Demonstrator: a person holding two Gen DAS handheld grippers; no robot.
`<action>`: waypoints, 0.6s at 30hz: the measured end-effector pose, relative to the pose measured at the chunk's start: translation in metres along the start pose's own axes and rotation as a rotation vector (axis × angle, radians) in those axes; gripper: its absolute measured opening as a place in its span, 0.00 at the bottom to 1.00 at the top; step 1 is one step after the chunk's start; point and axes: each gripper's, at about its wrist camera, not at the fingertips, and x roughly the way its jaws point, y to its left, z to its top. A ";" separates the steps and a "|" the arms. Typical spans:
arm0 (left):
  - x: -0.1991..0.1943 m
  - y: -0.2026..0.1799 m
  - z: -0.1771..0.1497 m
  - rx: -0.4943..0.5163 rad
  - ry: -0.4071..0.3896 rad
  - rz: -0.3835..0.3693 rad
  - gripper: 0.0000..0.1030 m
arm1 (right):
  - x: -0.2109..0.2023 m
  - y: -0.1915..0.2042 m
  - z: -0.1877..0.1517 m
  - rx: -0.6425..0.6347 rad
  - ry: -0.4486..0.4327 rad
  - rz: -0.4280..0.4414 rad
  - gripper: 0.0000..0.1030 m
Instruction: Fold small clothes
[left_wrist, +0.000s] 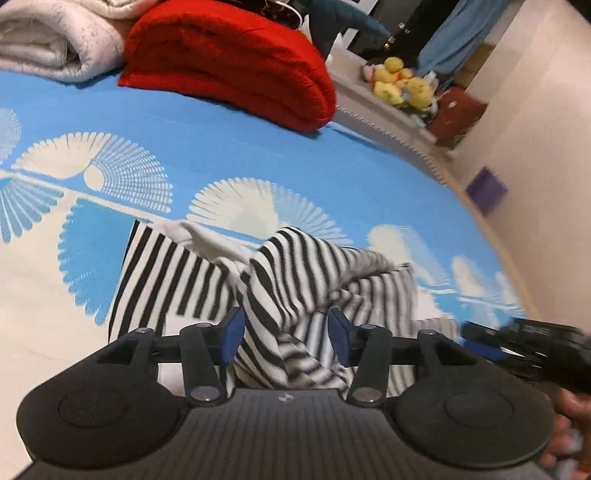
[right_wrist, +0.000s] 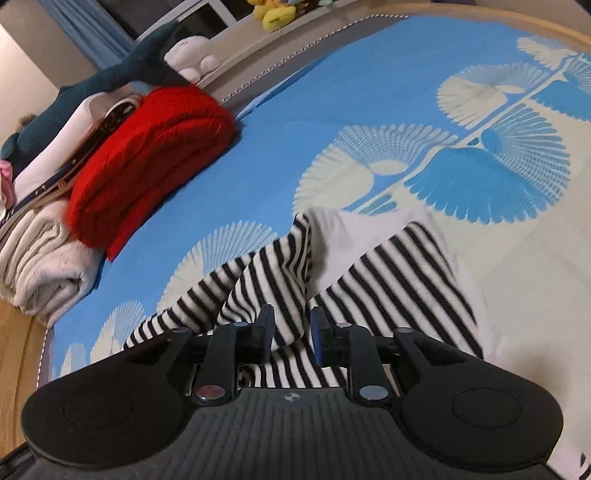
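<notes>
Here I am over the bed, and the striped top (left_wrist: 280, 295) lies bunched on the blue fan-print bedspread (left_wrist: 229, 147), straight ahead of both my claws and touching them. My left gripper (left_wrist: 286, 332) has its blue pads standing well apart, with a raised ridge of the stripes running up between them; nothing is pinched there. My right gripper (right_wrist: 291, 332) is much narrower: a fold of striped cloth sits in the gap between the pads, but whether they really bite it I cannot tell from here.

The garment's long axis seems to run left to right across my front, its flat half spread out far and to one side, a white inner face (right_wrist: 347, 236) turned up near the middle. The right claw looks the closer one to a usable edge, so I judge the next fold hangs on it.

Hard to read: motion blur smears the cloth's right end in the left view, and both gripper bodies cover the near hem. The far folded red blanket (left_wrist: 229, 62) and the cream blanket (left_wrist: 55, 40) sit well apart.
</notes>
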 end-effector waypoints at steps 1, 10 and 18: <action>0.006 -0.002 0.001 0.015 -0.008 0.007 0.26 | 0.001 0.000 -0.001 -0.007 0.011 -0.004 0.26; -0.030 -0.075 -0.026 0.399 0.184 -0.636 0.03 | -0.013 -0.023 0.008 0.066 -0.033 -0.018 0.29; -0.008 -0.015 -0.019 0.084 0.226 -0.432 0.51 | 0.003 -0.048 0.001 0.143 0.090 -0.091 0.39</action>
